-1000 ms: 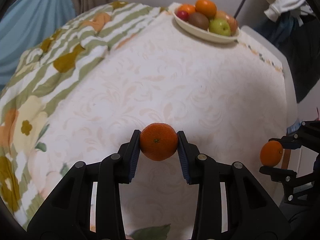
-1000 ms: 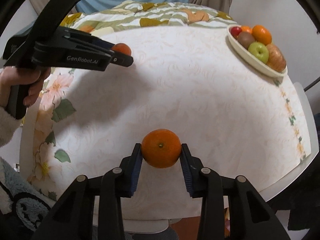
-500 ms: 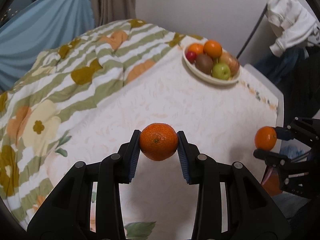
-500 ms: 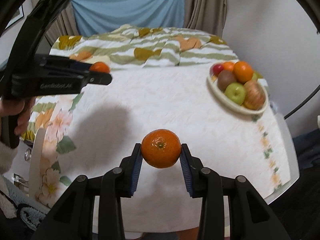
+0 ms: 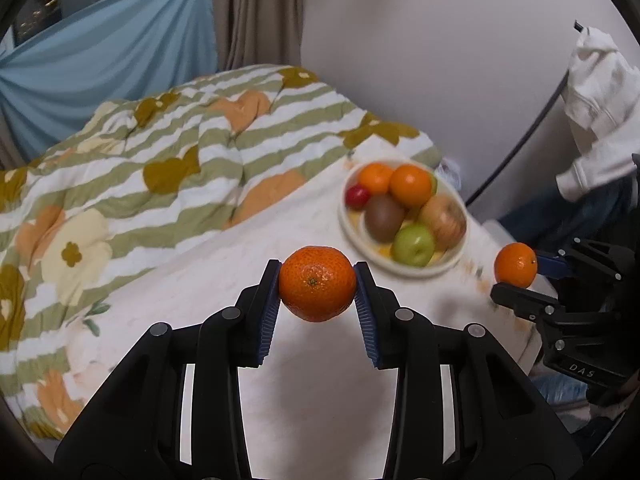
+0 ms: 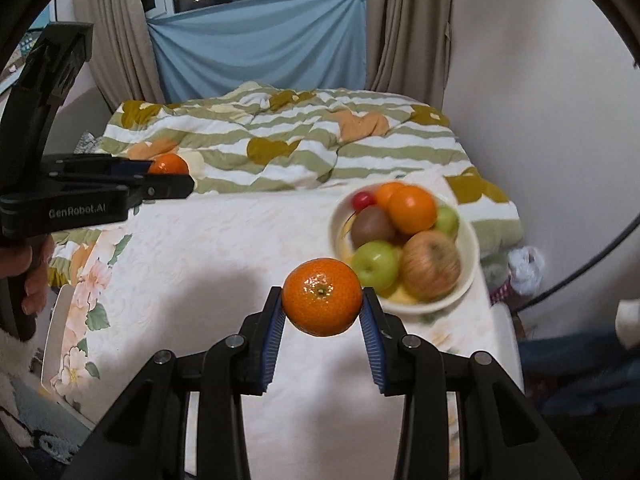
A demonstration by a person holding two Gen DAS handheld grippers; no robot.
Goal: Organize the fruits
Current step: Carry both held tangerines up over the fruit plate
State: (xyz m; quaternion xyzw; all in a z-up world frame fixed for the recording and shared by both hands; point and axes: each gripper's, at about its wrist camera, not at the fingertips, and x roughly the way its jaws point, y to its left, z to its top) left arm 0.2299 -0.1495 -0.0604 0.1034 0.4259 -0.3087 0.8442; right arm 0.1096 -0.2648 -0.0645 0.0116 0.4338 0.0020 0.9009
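Left claw clamps mandarin, right claw clamps orange, both mid-air. Bowl is piled full, so either fruit prob rolls off on release.

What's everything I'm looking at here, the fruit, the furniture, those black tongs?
mandarin: 2, orange, one clamped in the left hand-held gripper, one in the right
bowl: 1, cream, on the table's far right part
fruit in bowl: two oranges, brown kiwi, at least one green apple, reddish apple, small red fruit
tablecloth: 1, pale cream, flowered edge
quilt: 1, green-white striped, behind table
curtain: blue, at window
left hand-held gripper: black, blue pads
right hand-held gripper: same
hand: holds the left gripper's handle
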